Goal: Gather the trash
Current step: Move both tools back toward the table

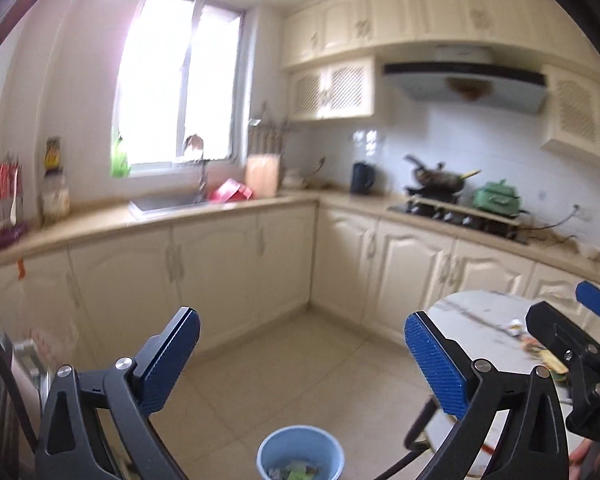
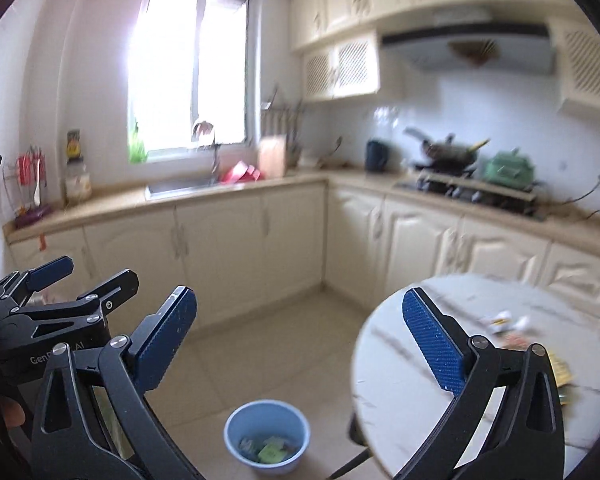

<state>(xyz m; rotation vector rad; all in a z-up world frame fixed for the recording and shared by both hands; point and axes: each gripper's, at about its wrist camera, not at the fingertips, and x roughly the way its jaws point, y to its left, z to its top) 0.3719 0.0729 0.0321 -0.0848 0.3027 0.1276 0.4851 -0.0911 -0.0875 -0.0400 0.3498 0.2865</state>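
Note:
A light blue bin [image 1: 300,431] [image 2: 236,428] stands on the tile floor below both grippers, with green and white scraps of trash [image 2: 270,450] inside. At the right, a round white marble table [image 2: 400,400] [image 1: 472,320] carries crumpled wrappers [image 2: 504,320] [image 1: 514,326] and a yellow-green packet [image 2: 560,368]. My left gripper [image 1: 300,320] is held high over the floor, open and empty. My right gripper [image 2: 298,296] is beside it at the table's near edge, also open and empty. Each shows in the other's view, the left gripper [image 2: 96,272] and the right gripper [image 1: 568,308].
Cream cabinets and a beige counter [image 1: 220,208] wrap the far corner, with a sink [image 1: 168,202], a kettle [image 1: 362,178], a wok on the stove [image 1: 440,180] and a green pot [image 1: 496,196]. Tile floor [image 1: 284,376] lies between the cabinets and the bin.

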